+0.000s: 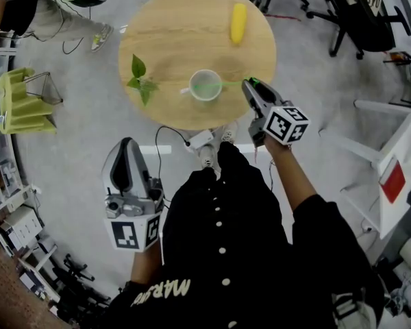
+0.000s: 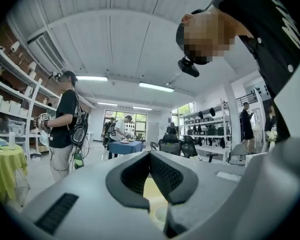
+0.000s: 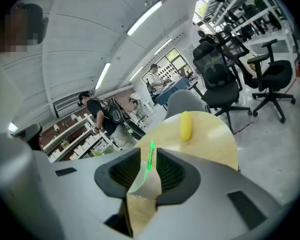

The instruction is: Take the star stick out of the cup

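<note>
A white cup (image 1: 205, 86) stands near the front of the round wooden table (image 1: 185, 19). A thin green star stick (image 1: 231, 83) leans out of the cup toward the right. My right gripper (image 1: 250, 85) sits at the stick's outer end. In the right gripper view the stick (image 3: 150, 156) stands between the jaws above the cup's rim (image 3: 139, 181); a narrow gap shows beside it, so the right gripper (image 3: 148, 166) is open around it. My left gripper (image 1: 126, 144) hangs low, off the table, its tips together and nothing in it (image 2: 150, 156).
A yellow banana-like piece (image 1: 238, 23) lies at the table's far right and a sprig of green leaves (image 1: 141, 81) at its left. A power strip with a cable (image 1: 200, 139) lies on the floor by my feet. Office chairs (image 1: 359, 19) stand beyond.
</note>
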`<action>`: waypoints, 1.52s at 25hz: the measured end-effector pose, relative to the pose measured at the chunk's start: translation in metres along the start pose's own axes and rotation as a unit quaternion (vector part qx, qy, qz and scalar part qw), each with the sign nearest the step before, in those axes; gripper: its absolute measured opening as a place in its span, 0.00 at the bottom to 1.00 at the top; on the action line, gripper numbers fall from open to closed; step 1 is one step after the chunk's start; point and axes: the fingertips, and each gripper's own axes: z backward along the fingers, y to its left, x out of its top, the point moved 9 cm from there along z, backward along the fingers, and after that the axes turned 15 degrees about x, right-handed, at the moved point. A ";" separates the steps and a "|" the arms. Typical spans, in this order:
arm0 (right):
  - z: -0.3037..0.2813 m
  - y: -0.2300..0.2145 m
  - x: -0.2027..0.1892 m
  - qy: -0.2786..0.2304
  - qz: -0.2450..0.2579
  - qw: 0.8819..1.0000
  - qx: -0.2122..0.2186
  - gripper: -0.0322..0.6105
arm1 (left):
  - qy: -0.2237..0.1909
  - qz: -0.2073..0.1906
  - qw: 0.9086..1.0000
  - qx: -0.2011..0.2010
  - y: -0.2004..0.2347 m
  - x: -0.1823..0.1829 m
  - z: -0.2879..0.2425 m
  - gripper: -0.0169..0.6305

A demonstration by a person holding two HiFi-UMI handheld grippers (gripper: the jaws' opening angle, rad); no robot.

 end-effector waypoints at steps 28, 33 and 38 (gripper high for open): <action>0.038 0.088 0.055 -0.005 0.144 0.988 0.053 0.08 | -0.029 -0.001 0.999 0.026 0.011 0.034 0.029 0.03; 0.056 0.132 0.078 -0.035 0.219 0.974 0.050 0.08 | -0.034 0.005 0.999 0.031 0.021 0.038 0.035 0.03; 0.079 0.169 0.104 -0.071 0.287 0.955 0.035 0.08 | -0.055 0.008 0.998 0.026 0.022 0.047 0.037 0.03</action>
